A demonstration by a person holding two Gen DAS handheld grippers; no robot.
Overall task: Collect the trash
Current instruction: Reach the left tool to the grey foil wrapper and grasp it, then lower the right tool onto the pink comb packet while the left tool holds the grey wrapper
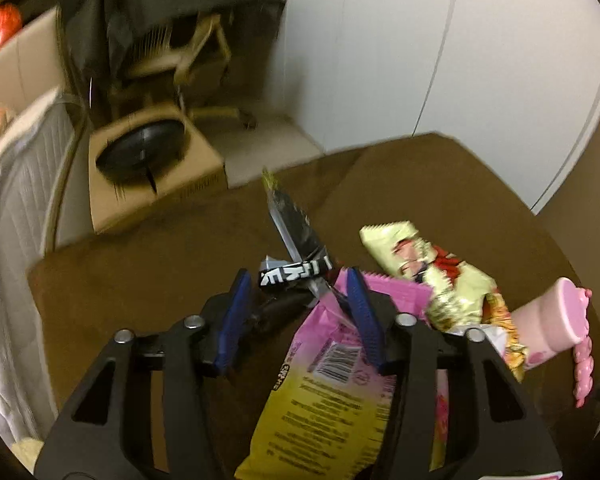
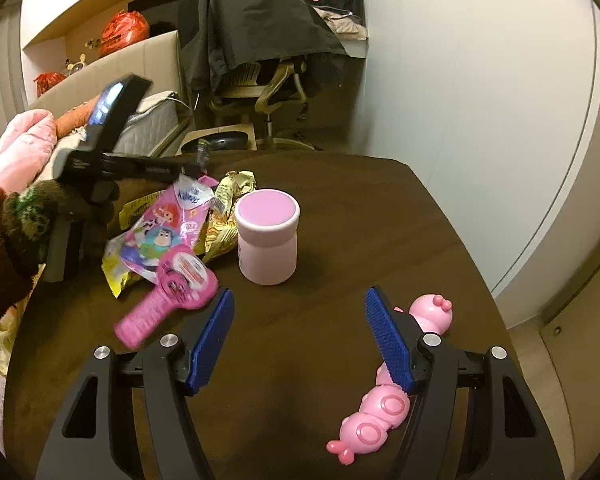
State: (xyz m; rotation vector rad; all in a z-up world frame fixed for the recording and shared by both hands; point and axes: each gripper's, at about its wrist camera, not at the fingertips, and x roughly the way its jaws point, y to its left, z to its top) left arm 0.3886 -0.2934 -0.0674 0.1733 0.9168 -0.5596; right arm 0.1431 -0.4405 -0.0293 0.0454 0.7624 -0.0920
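In the left wrist view my left gripper [image 1: 296, 286] is open over a pile of wrappers on the brown table [image 1: 140, 276]. A black-and-silver wrapper [image 1: 296, 232] lies just past its fingertips, not gripped. A pink-and-yellow snack bag [image 1: 324, 392] lies under the right finger. A pale yellow wrapper [image 1: 428, 276] lies to the right. In the right wrist view my right gripper [image 2: 300, 320] is open and empty over bare table [image 2: 360, 208]. The left gripper [image 2: 188, 164] shows there above the pink bag [image 2: 160, 232] and the yellow wrapper [image 2: 228, 200].
A pink lidded cup [image 2: 266, 236], a pink toy hairdryer [image 2: 168, 296] and a pink caterpillar toy [image 2: 384, 400] lie on the table. The cup [image 1: 548, 320] also shows in the left wrist view. Beyond the table stand a cardboard box [image 1: 152, 168], an office chair [image 2: 272, 80], a bed [image 2: 148, 128].
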